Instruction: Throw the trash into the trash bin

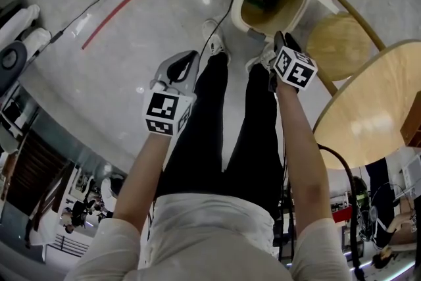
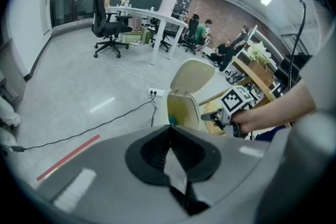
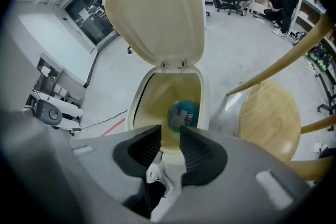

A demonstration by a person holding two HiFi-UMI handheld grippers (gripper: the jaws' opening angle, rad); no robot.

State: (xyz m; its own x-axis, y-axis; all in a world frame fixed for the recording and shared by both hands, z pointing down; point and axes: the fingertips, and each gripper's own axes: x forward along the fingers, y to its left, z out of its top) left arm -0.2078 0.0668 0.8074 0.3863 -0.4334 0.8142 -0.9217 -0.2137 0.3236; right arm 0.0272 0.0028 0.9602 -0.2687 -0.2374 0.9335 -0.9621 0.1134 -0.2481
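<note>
Trash (image 3: 182, 115) in bin (image 3: 207, 99) blurred, print unreadable.

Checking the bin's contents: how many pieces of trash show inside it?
1: a teal packet inside the open trash bin, straight ahead of the right gripper, whose jaws stand apart. More may lie hidden deeper down.

Person in a pale top and black trousers, with two grey hand-held grippers

The left gripper (image 1: 186, 68) and right gripper (image 1: 281, 44) each carry a cube (image 1: 168, 112) of black-and-white square markers. Seen close, their shells are smooth grey with black ribbed pads (image 3: 195, 150). The top (image 1: 210, 233) is cream with short sleeves, the trousers (image 1: 227, 135) are black, and the shoes (image 1: 213, 44) appear to be white trainers.
</note>
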